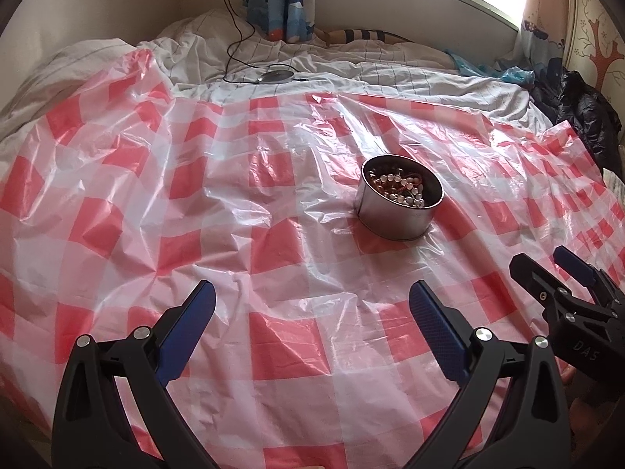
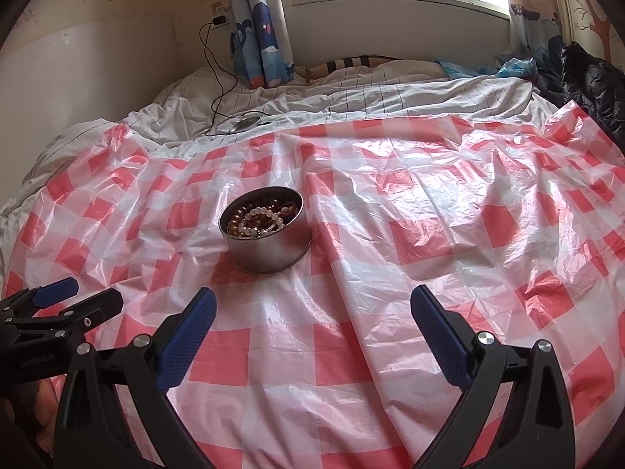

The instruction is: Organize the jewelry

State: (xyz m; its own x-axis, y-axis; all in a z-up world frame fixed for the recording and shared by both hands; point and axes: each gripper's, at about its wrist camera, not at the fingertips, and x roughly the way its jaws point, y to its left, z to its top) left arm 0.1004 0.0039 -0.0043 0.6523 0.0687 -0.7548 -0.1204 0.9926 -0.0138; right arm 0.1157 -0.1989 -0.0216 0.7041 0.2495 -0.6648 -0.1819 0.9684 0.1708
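Observation:
A round metal tin stands on the red-and-white checked plastic sheet; it also shows in the right wrist view. Inside lie bead bracelets, white pearl and amber strands. My left gripper is open and empty, hovering near and to the left of the tin. My right gripper is open and empty, near and to the right of the tin. Each gripper shows in the other's view, the right one and the left one.
The sheet covers a bed with a white lined quilt. A black cable and a round grey device lie behind the sheet. Dark clothing is piled at the right. A wall, curtains and a window are at the back.

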